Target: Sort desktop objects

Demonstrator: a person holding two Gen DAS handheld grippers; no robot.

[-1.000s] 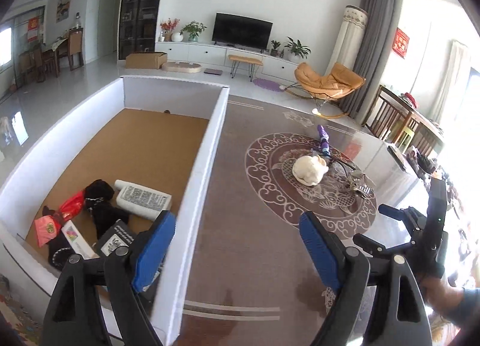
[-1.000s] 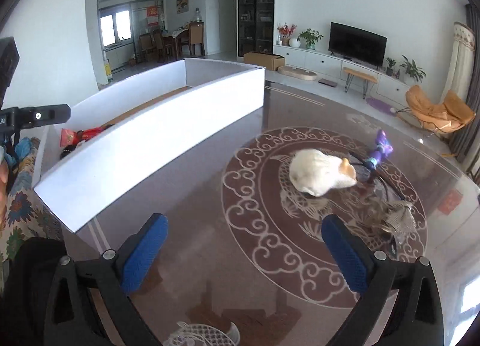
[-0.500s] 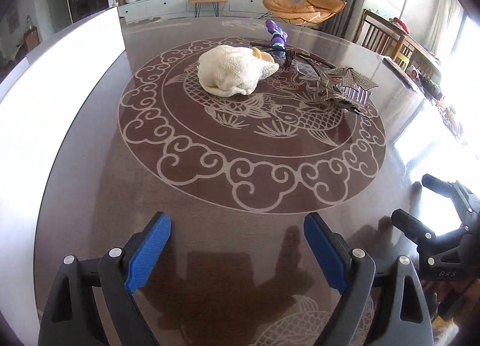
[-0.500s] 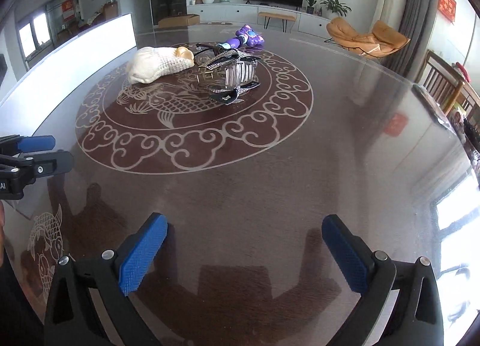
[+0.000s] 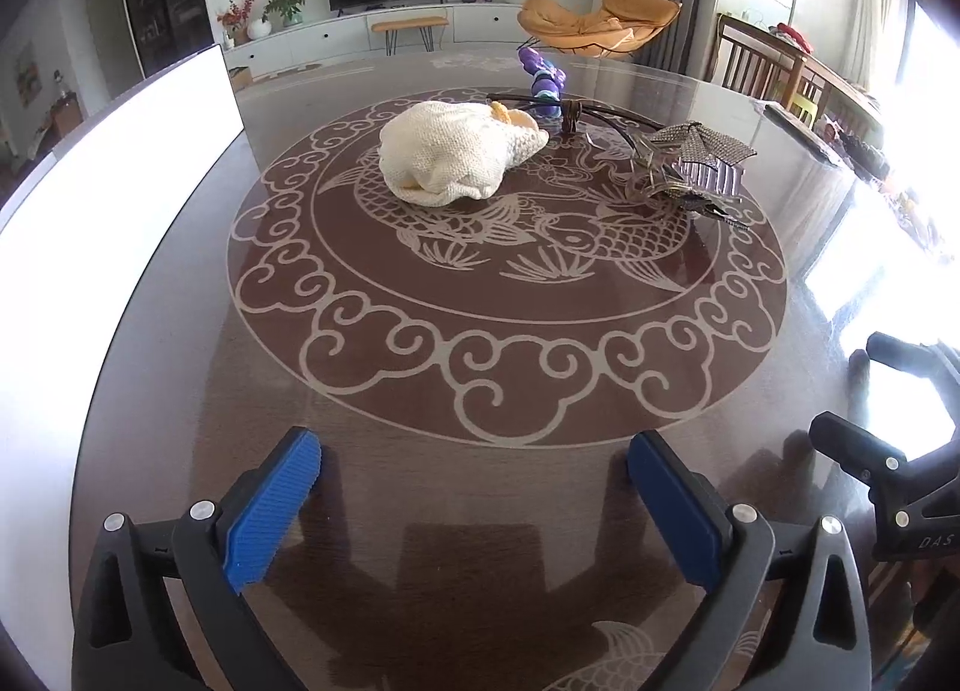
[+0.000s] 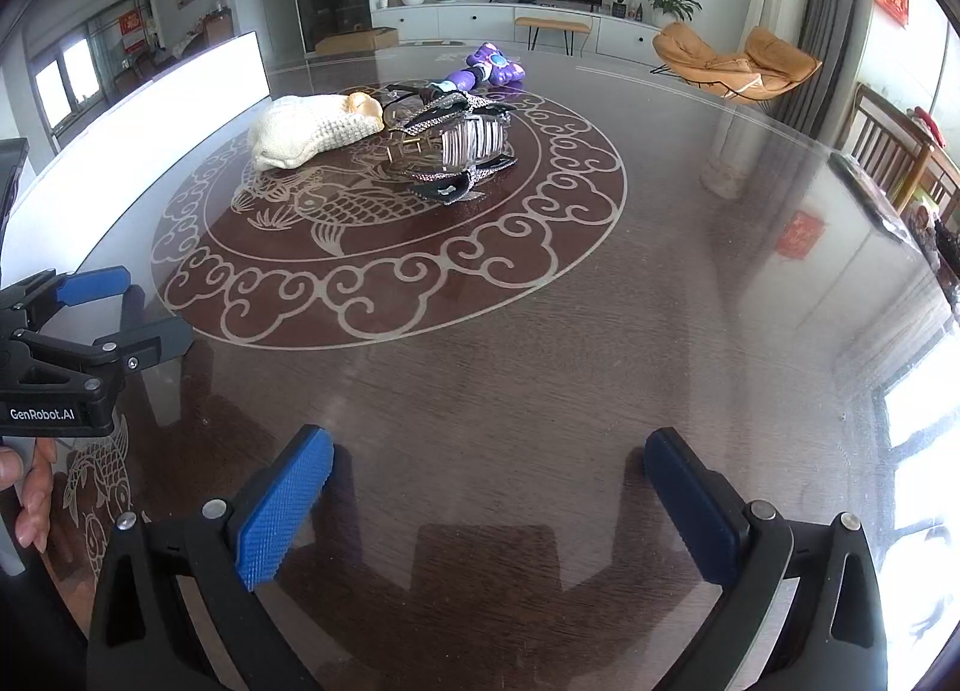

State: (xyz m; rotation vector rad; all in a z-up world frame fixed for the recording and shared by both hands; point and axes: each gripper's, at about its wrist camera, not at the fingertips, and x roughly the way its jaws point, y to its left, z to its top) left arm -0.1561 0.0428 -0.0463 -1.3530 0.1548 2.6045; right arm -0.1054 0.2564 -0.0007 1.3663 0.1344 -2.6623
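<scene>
A cream knitted plush toy (image 5: pixel 447 154) (image 6: pixel 309 130) lies on the round patterned table (image 5: pixel 480 379) (image 6: pixel 600 331). Beside it lie a glittery hair claw clip (image 5: pixel 690 166) (image 6: pixel 459 145), a thin black band (image 5: pixel 600 112) and a purple toy (image 5: pixel 543 79) (image 6: pixel 486 67). My left gripper (image 5: pixel 474 487) is open and empty, low over the near part of the table, well short of the objects. It also shows in the right wrist view (image 6: pixel 129 307). My right gripper (image 6: pixel 489 490) is open and empty, also near the table's front. It also shows in the left wrist view (image 5: pixel 864 397).
A white-walled box (image 5: pixel 120 193) (image 6: pixel 180 97) stands along the table's left side. The table's right edge (image 6: pixel 870 199) borders wooden chairs and a bright window. A living room with TV and orange chair lies beyond.
Both grippers have swung away from the white box to face the objects on the table, and lowered toward it. Both stayed open and empty.
</scene>
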